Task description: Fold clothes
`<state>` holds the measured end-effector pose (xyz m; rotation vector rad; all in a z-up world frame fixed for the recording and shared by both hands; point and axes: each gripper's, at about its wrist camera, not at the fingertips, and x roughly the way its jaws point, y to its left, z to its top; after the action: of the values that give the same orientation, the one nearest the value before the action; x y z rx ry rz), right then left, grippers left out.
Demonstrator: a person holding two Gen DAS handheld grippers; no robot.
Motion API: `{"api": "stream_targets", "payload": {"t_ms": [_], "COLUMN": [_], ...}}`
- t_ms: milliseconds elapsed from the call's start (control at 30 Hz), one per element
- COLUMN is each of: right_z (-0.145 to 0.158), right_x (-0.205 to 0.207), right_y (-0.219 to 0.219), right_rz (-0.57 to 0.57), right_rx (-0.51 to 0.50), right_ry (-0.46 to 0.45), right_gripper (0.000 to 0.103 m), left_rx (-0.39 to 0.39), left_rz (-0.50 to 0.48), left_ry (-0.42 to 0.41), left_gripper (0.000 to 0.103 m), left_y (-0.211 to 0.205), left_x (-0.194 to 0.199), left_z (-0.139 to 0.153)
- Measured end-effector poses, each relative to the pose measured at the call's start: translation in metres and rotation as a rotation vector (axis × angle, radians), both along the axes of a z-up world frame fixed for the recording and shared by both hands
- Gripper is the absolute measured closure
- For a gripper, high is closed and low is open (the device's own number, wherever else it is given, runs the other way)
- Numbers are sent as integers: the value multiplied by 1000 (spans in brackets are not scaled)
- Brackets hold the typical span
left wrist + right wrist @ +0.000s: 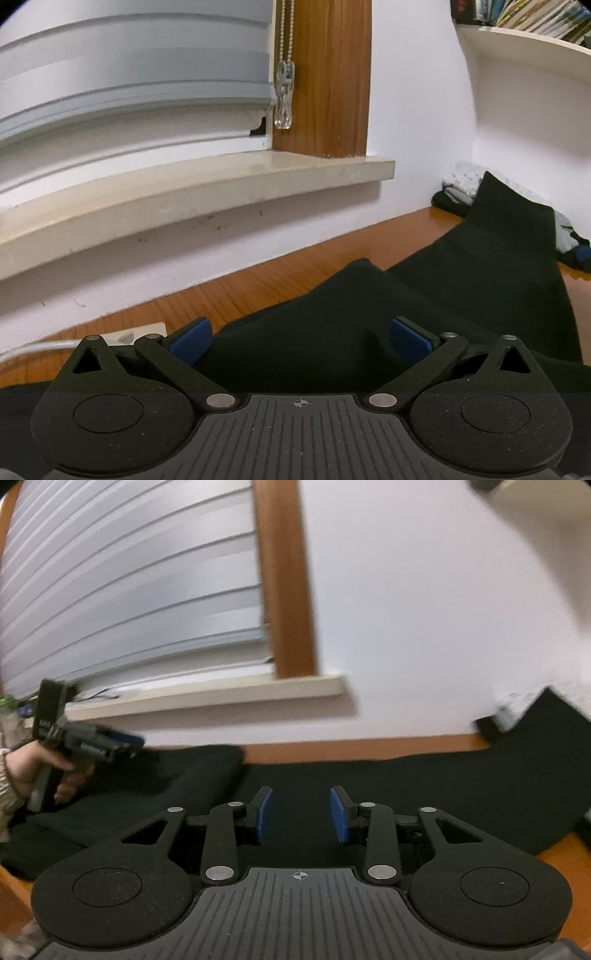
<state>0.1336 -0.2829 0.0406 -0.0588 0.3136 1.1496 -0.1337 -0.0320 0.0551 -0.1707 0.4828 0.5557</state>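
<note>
Across the wooden table (236, 299), from 6 to 2 o'clock, a black garment (461, 280) lies rumpled, one ridge raised. At 2 o'clock sits a pile (458, 181) of other clothes. Both claws hang over the cloth pinching nothing: the left gripper (301, 338) spread wide, the right gripper (301, 814) part-open. Risk: closing on that ridge could catch 2 layers and skew the fold.

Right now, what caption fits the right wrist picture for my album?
Open right claw hovers over the dark green cloth garment on the orange wooden table.
</note>
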Motion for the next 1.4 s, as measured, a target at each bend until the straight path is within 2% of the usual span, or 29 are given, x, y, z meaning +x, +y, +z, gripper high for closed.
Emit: {"api": "stream_targets", "payload": {"t_ms": [100,200,300,367,433,467,533,567,667,767,833,867,900,1000,1067,1233,1300,1400], "right_z": [-2,3,7,5,-2,-7,-12,-14,-25,-25,-21,-17,-14,-7,-9,-12,-10,-5], "right_x": [32,77,129,166,206,223,239,245,264,270,276,274,272,269,272,277,278,283], "right_y": [-16,-34,-58,-75,-93,-99,-101,-100,-97,-92,-94,-95,-95,-84,-79,-76,-67,-56], "right_rz": [-103,-203,-357,-461,-546,-552,-581,-612,-632,-634,-597,-587,-566,-535,-579,-546,-542,-560], "right_rx": [8,31,59,79,120,134,136,128,131,161,199,225,252,215,157,160,96,40], "right_ry": [35,96,113,152,260,323,336,334,405,398,410,390,356,324,310,325,329,317], "right_gripper": [68,73,72,71,70,67,65,59,57,56,57,64,75,75,75,74,71,73], "left_rx": [-15,-40,-64,-80,-89,-86,-84,-85,-87,-87,-87,-87,-87,-87,-88,-89,-90,-94], "left_rz": [-9,-6,-3,-1,0,0,0,-1,0,-1,-1,-1,-1,0,1,2,3,3], "left_ry": [-7,-35,-63,-82,-94,-93,-93,-94,-97,-98,-99,-99,-99,-99,-98,-97,-97,-95], "left_gripper": [0,0,0,0,0,0,0,0,0,0,0,0,0,0,0,0,0,0], "left_y": [4,9,14,17,19,18,18,18,18,18,17,17,17,16,16,16,16,17], "left_x": [8,5,1,-1,-3,-3,-3,-3,-4,-5,-5,-5,-5,-5,-5,-5,-5,-4], "left_z": [-8,-8,-7,-7,-6,-6,-6,-6,-6,-7,-7,-7,-7,-7,-7,-7,-7,-7]}}
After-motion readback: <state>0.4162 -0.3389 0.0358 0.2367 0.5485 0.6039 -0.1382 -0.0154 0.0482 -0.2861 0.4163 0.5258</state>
